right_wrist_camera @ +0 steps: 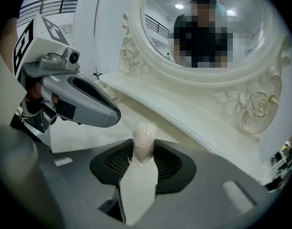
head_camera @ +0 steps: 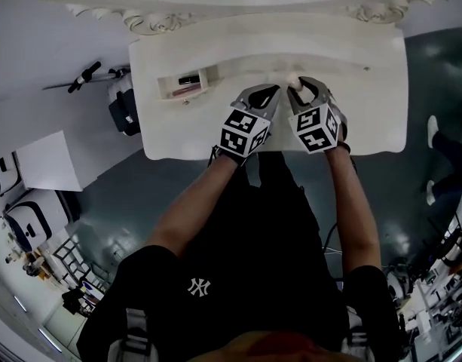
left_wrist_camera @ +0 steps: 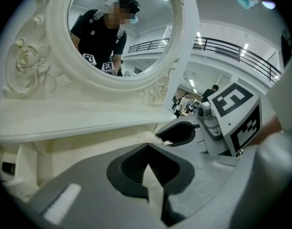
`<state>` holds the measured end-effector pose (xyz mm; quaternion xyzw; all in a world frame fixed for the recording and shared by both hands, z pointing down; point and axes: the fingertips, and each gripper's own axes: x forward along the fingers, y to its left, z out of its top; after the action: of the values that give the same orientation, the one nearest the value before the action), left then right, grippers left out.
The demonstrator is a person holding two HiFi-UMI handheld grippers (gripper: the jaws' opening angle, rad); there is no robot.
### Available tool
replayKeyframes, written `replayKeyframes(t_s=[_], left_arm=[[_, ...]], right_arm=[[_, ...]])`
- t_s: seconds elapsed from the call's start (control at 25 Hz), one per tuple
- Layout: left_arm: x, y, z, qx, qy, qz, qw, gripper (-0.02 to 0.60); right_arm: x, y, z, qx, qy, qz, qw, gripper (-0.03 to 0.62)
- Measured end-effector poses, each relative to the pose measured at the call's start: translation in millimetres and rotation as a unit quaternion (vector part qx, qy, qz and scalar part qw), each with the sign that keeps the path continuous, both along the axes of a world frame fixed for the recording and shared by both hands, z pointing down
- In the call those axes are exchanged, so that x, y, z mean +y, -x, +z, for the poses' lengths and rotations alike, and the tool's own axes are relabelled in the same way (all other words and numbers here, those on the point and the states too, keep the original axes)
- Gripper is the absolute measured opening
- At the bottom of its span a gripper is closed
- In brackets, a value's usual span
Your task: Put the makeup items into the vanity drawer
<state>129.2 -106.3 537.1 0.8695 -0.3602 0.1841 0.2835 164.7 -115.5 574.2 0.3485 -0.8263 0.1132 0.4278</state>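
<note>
Gripping a pale, rounded makeup item [right_wrist_camera: 144, 140] between its jaws, the right gripper [head_camera: 304, 87] hovers over the white vanity top [head_camera: 366, 104], just beside the left gripper [head_camera: 267, 90], whose jaws are pressed together on nothing. Farther left, an open drawer [head_camera: 164, 90] holds other makeup pieces [head_camera: 188, 81]; a carved mirror [right_wrist_camera: 203, 27] rises behind.

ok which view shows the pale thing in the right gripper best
The right gripper view: the pale rounded item fills the centre, clamped in the right gripper. The head view shows a small blob; the left gripper view only a sliver.
</note>
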Motion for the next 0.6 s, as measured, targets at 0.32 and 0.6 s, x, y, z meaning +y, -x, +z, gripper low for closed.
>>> replayKeyframes(t_s=[0.32,0.6], left_arm=[[13,78,-19,-0.004,-0.017,-0.059,0.9981,0.000],[22,154,-34,-0.007,-0.030,-0.122,0.9920,0.000]], right_arm=[[6,85,-26,-0.017,-0.025,-0.066,0.997,0.163],[14,167,-41,-0.025,-0.038,-0.135,0.990,0.163]])
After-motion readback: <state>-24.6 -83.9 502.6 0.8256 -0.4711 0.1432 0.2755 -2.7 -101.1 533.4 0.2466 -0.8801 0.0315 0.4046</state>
